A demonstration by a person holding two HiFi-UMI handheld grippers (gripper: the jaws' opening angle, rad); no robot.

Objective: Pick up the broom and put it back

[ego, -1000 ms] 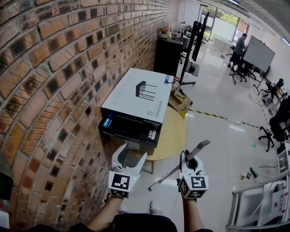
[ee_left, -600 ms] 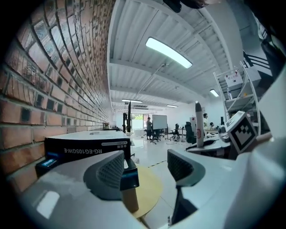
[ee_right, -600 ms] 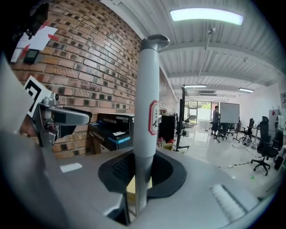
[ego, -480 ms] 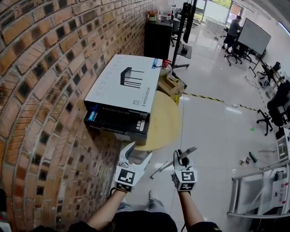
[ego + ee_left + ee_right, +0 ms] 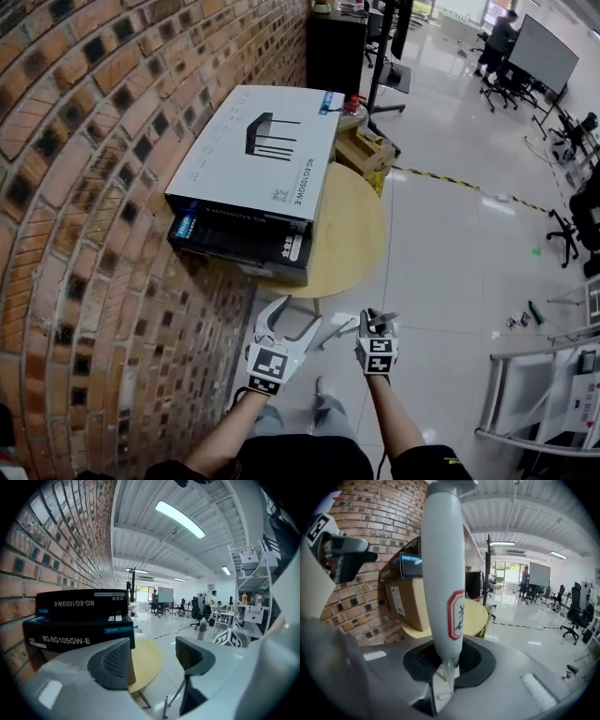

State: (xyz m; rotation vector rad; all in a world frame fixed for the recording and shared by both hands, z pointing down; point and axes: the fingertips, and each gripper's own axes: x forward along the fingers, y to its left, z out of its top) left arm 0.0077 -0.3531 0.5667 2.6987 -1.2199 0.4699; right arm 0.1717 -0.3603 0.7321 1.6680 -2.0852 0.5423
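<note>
On the person's side of the round wooden table (image 5: 354,246), both grippers are held out low over the pale floor. The right gripper (image 5: 376,322) has its jaws closed tight on the broom (image 5: 443,573), clamped where the thick pale grip, marked with a red-edged label, narrows to a thin pole. In the head view the pole slants out to the gripper's left, short of the table's near edge. The left gripper (image 5: 298,314), just beside it and on the table's brick wall (image 5: 84,206) side, has its jaws standing well apart with nothing between them.

On the table, against the wall, a white carton (image 5: 267,150) with a dark line drawing lies flat on a black carton (image 5: 234,239). A brown cardboard box (image 5: 405,602) sits under them. Just past the table's far edge sits an open cardboard box (image 5: 366,150), then a black cabinet (image 5: 336,52). A striped tape line (image 5: 459,185) crosses the floor to the right of the table. Far beyond the table stands a whiteboard (image 5: 548,52).
</note>
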